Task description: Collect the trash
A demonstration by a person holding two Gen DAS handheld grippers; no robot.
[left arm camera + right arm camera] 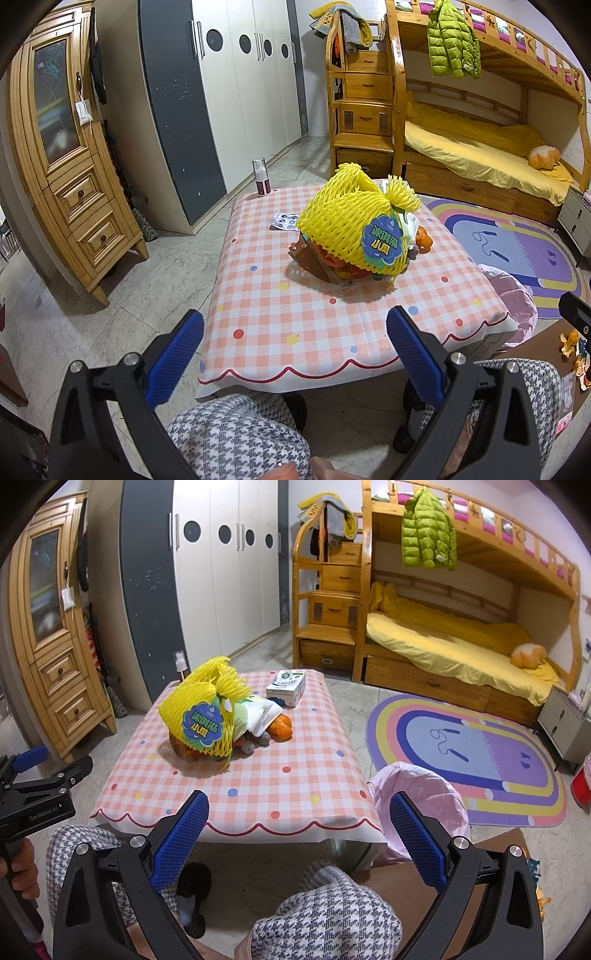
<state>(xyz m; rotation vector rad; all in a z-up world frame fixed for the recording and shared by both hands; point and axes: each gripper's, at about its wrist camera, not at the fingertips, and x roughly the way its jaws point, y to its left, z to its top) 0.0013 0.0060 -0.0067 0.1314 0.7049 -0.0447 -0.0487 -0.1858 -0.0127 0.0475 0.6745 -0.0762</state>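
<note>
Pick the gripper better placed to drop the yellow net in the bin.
Right. The right gripper is open, and the pink-lined bin sits on its side of the table, with the yellow net ahead-left.

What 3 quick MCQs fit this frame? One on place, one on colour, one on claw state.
1. Where is the pink-lined trash bin?
A. on the table
B. on the floor beside the table's right edge
C. on the bed

2. What colour is the foam fruit net on the trash pile?
A. yellow
B. white
C. red

3. How are the two claws?
A. both shut on trash
B. left open, right shut
C. both open, holding nothing

Key: 1 B, the bin stands on the floor by the checkered table. 2 A, the net is bright yellow. 3 C, the left claw and right claw show spread blue pads with only table and floor between them.
</note>
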